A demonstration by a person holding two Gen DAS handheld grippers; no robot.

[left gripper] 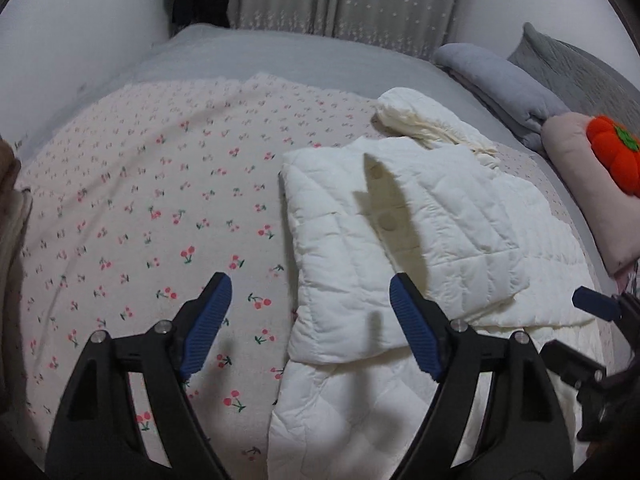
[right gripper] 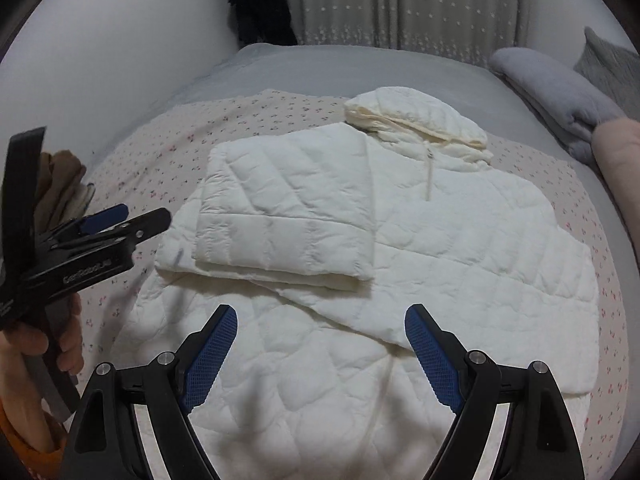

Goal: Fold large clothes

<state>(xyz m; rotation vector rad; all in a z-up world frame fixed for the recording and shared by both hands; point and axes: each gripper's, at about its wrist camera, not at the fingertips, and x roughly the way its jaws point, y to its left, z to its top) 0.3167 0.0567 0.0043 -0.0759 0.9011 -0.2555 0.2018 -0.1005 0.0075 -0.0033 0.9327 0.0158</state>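
Observation:
A white quilted hooded jacket (right gripper: 440, 240) lies flat on the cherry-print bedspread (left gripper: 140, 200). Its left sleeve (right gripper: 288, 216) is folded across the chest, and the hood (right gripper: 416, 120) lies at the far end. The jacket also shows in the left wrist view (left gripper: 400, 240). My left gripper (left gripper: 310, 292) is open and empty above the jacket's left edge. My right gripper (right gripper: 320, 324) is open and empty above the jacket's lower part. The left gripper also shows at the left of the right wrist view (right gripper: 136, 216).
A grey folded blanket (left gripper: 500, 84) and a pink cushion with an orange plush (left gripper: 612, 152) lie at the right of the bed. A brown garment (right gripper: 60, 184) sits at the left edge. A curtain (right gripper: 400, 0) hangs behind the bed.

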